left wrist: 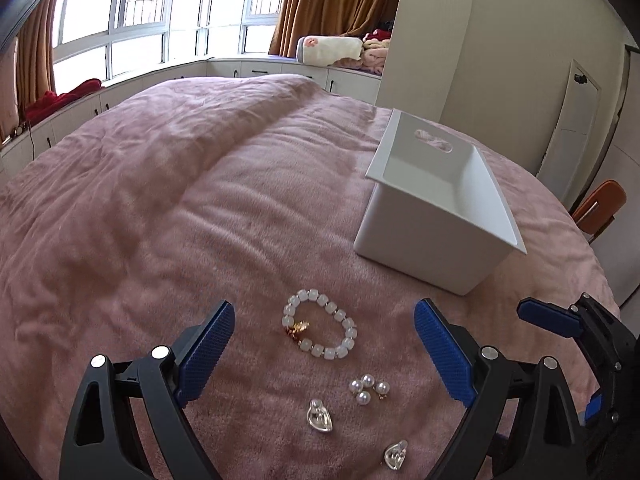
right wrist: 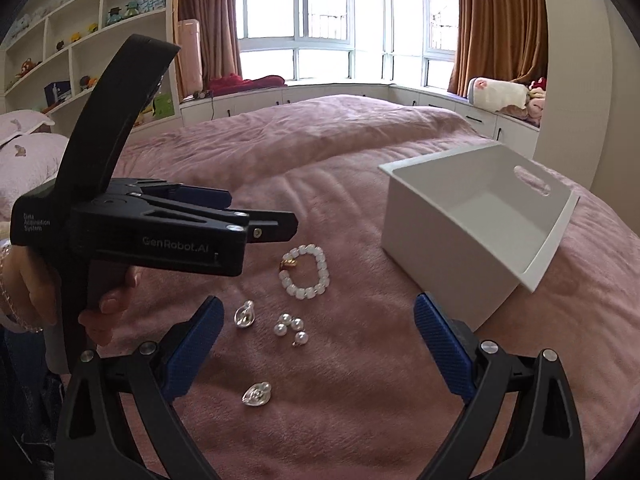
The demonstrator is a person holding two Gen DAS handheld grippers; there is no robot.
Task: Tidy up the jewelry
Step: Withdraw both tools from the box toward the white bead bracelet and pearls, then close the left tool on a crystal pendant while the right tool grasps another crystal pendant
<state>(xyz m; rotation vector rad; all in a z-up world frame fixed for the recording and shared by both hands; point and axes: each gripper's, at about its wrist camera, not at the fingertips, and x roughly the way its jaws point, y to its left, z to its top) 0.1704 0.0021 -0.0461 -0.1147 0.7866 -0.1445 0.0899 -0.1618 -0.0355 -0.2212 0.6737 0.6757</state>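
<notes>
Bed covered by a pink plush blanket point(left wrist: 160, 200), rumpled in soft ridges, fills most of both views. Bay windows point(left wrist: 160, 4) with brown curtains point(right wrist: 496, 20) run across the top of each frame; low white cabinets sit under them with folded blankets piled on top. White shelving point(right wrist: 80, 40) holding toys occupies the upper left of the right wrist view. White open bin point(left wrist: 436, 216) with a handle slot stands on the blanket, right of centre in both views, nothing visible inside. Left gripper point(left wrist: 324, 356) in the lower part of its own frame, blue pads well apart, nothing clamped. White bead bracelet point(left wrist: 320, 328) with a gold charm lies flat on the blanket between the two pads, touching neither. Cluster of pearl earrings point(left wrist: 368, 390) just below it, toward the lower centre. Two clear glass pendants point(left wrist: 319, 420) lower again, the second near the bottom edge, right of centre. Right gripper point(right wrist: 320, 348) likewise spread wide, holding nothing; pearl cluster sits between its pads, bracelet just above that, one pendant by the left pad. A hand point(right wrist: 40, 292) at the left edge of the right wrist view grips the left tool's handle.
</notes>
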